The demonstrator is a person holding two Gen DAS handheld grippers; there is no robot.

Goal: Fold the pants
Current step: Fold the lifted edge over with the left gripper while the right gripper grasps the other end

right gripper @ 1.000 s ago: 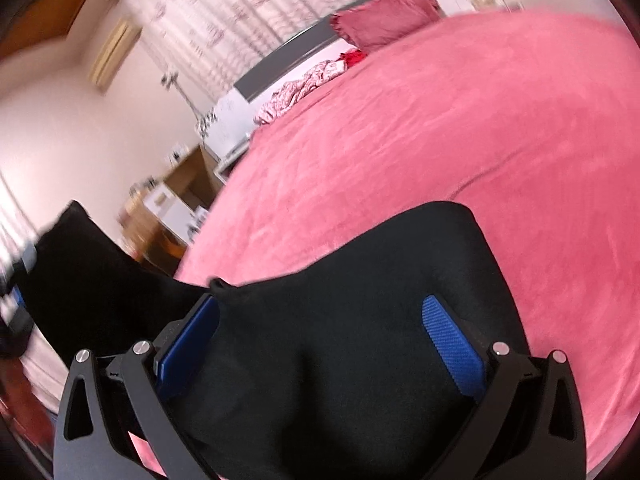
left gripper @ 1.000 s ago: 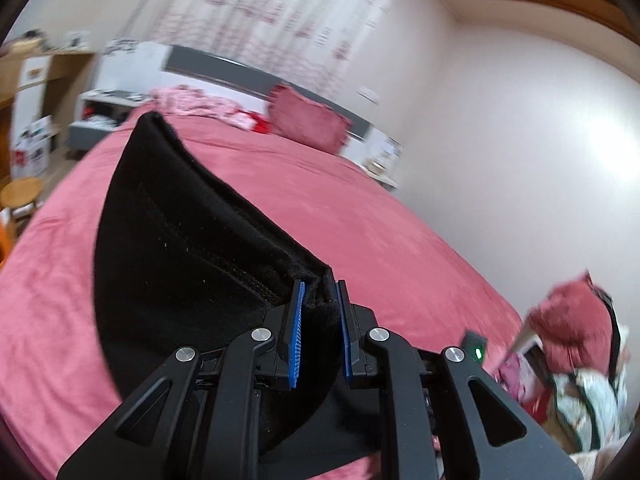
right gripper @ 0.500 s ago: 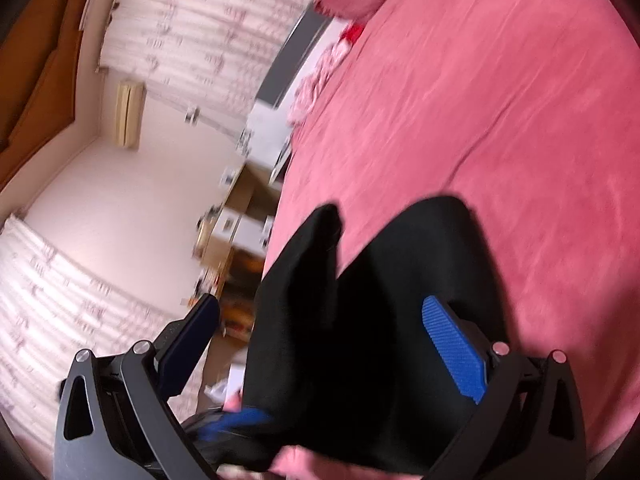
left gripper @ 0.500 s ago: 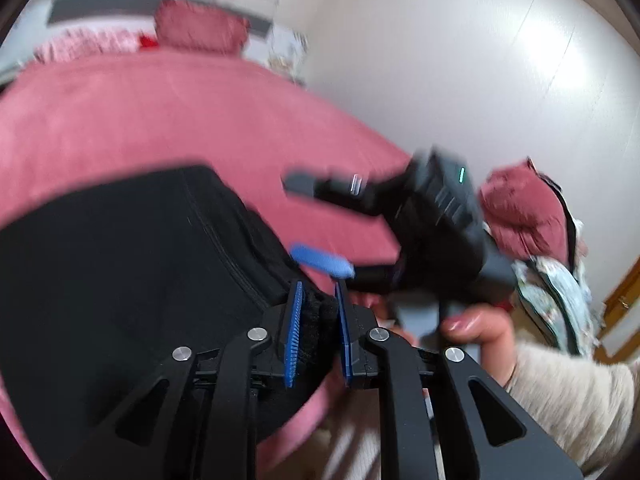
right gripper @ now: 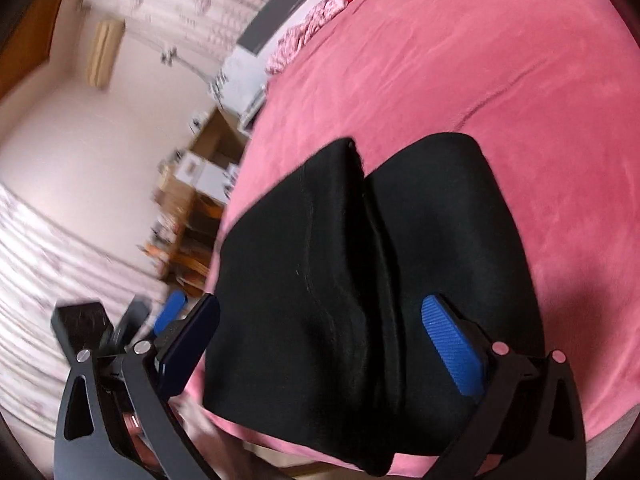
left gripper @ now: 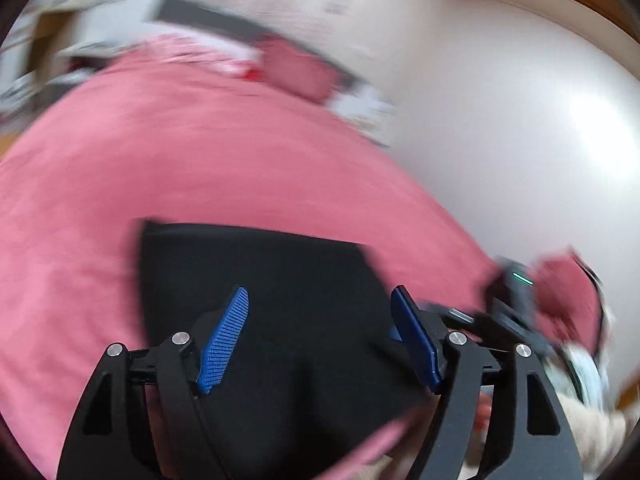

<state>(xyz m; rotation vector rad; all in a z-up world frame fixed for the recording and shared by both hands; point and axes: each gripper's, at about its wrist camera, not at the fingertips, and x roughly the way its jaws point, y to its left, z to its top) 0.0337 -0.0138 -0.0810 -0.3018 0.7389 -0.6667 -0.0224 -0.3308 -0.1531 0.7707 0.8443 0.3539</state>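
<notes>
From the left wrist view, the left gripper (left gripper: 320, 340) stands with its blue pads wide apart and nothing between them; the black pants (left gripper: 280, 300) lie flat on the pink bedspread (left gripper: 180, 168) directly below and ahead of it. This view is heavily motion-blurred. At about 3 o'clock it catches the right gripper (left gripper: 516, 300) with a small green light on its body, which the other camera cannot show of itself.

The right wrist view is sharper. The right gripper (right gripper: 320, 348) is likewise spread open, its fingers straddling the pants (right gripper: 360, 260) without pinching them. Here the folded bundle shows two thick lobes side by side with a deep crease running from 6 toward 12 o'clock, lying near the bed's edge. At 8 o'clock the left gripper (right gripper: 168, 316) shows partly, beside the near finger.

Farther off, a pink pillow (left gripper: 300, 70) lies at 12 o'clock by the dark headboard (left gripper: 208, 20). In the right view, wooden shelves (right gripper: 200, 200) holding white boxes (right gripper: 192, 170) stand at 9 o'clock beyond the bed.
</notes>
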